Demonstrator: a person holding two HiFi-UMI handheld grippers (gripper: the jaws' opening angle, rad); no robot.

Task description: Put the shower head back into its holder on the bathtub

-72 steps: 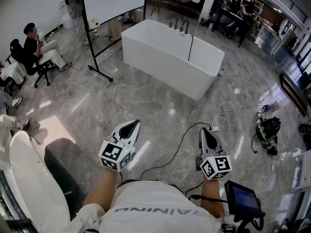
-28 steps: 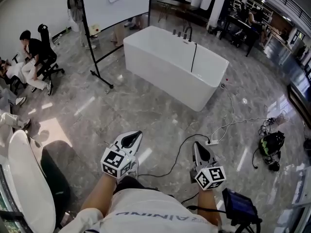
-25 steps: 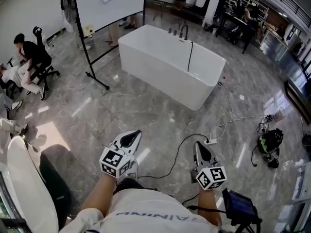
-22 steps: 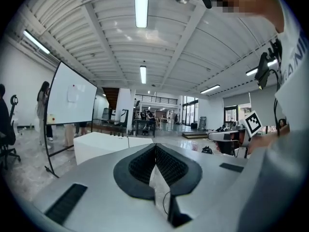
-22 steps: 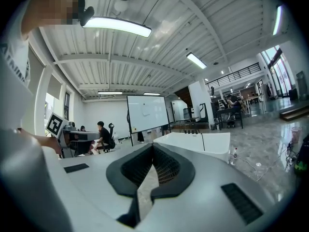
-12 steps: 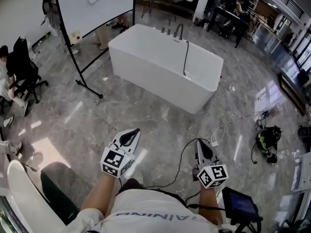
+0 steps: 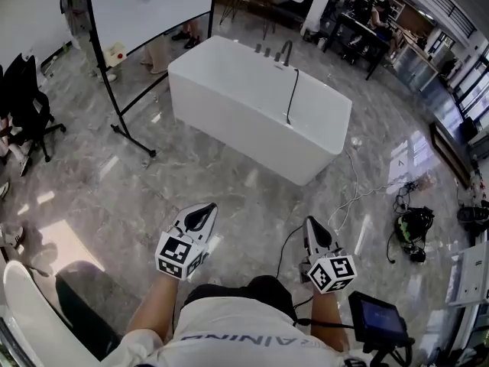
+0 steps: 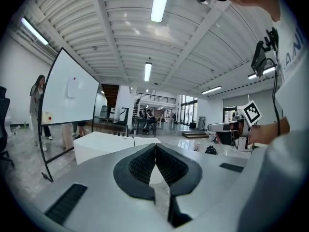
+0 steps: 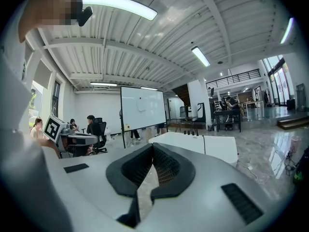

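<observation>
Targeting the black hose (image 7: 291,90) on the white rectangular bathtub (image 7: 237,128): your left gripper (image 7: 200,214) and right gripper (image 7: 313,228) jaws are shut, empty. Open one first.

On your white shirt (image 7: 237,333) you can read only part of one word, in upside-down capitals, roughly "AINING"; the marker cubes (image 7: 180,254) (image 7: 332,274) each carry a black-and-white square code pattern.

Looks like a big open-plan office or test hall, not a real bathroom. Freestanding bathtub (image 7: 252,109) sits mid-frame on a polished stone floor (image 7: 206,182). Whiteboard (image 7: 149,6) upper left, office chair (image 7: 27,102) at the left edge, desks (image 7: 359,30) upper right, loose cables (image 7: 355,195) at right, strip lights (image 8: 161,1) overhead.
</observation>
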